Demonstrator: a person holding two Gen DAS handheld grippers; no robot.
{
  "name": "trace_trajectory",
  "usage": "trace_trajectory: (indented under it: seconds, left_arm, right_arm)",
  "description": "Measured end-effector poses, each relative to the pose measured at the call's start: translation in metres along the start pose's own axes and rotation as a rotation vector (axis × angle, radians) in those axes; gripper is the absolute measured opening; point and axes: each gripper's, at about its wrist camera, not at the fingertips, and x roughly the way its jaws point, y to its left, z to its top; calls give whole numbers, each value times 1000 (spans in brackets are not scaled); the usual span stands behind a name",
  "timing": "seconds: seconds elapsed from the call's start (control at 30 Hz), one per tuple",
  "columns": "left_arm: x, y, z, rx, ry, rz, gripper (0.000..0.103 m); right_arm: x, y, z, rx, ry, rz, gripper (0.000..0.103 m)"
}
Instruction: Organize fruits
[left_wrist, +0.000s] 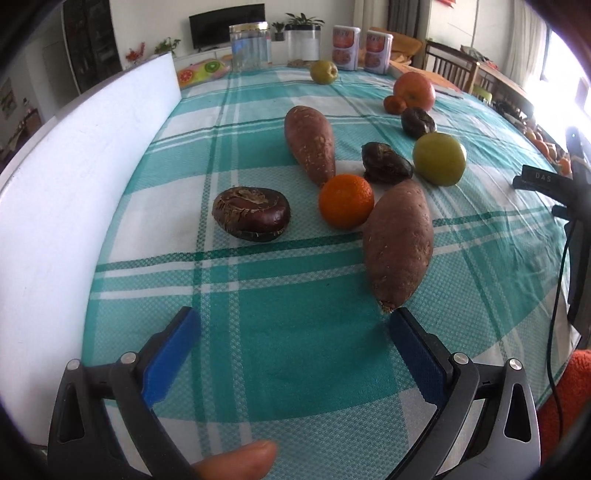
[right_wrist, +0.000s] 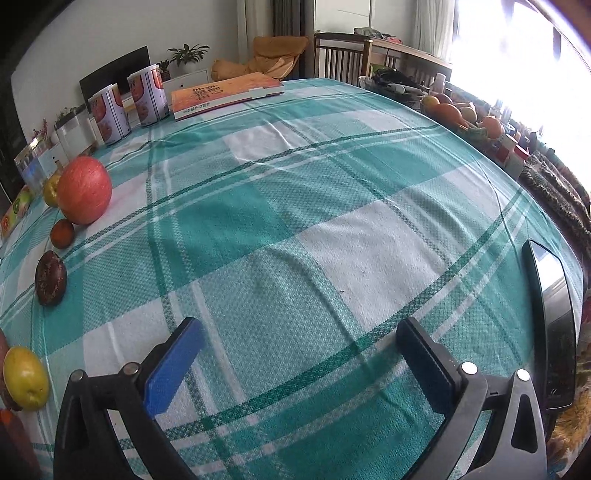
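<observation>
Ahead of our left tongs (left_wrist: 293, 332), spread and empty, the near sweet potato (left_wrist: 397, 242) lies toward one o'clock, long axis twelve-to-six; our right tongs (right_wrist: 301, 345), also spread, face bare cloth.

We see a table under a teal-and-white plaid cloth (left_wrist: 280, 314). On it lie two sweet potatoes (left_wrist: 399, 240) (left_wrist: 311, 144) with an orange (left_wrist: 346, 201) touching both, three dark chestnut-like pieces (left_wrist: 252, 214) (left_wrist: 386, 162) (left_wrist: 418, 122), two green fruits (left_wrist: 439, 158) (left_wrist: 323, 72), a red apple (right_wrist: 84, 190) beside a small tangerine (right_wrist: 62, 233), an orange book (right_wrist: 225, 95), two tins (right_wrist: 127, 103) (far edge) and a phone (right_wrist: 554, 325).
</observation>
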Motion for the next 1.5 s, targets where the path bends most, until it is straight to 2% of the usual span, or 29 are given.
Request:
trace_trajectory:
  seconds: [0.4,1.5]
  left_arm:
    - [2,1,6,-16,38,7,103]
    - [2,1,7,-22,39,10,103]
  right_arm:
    - [0,0,0,-1,-2,0,103]
    - [0,1,0,-2,-4,-1,103]
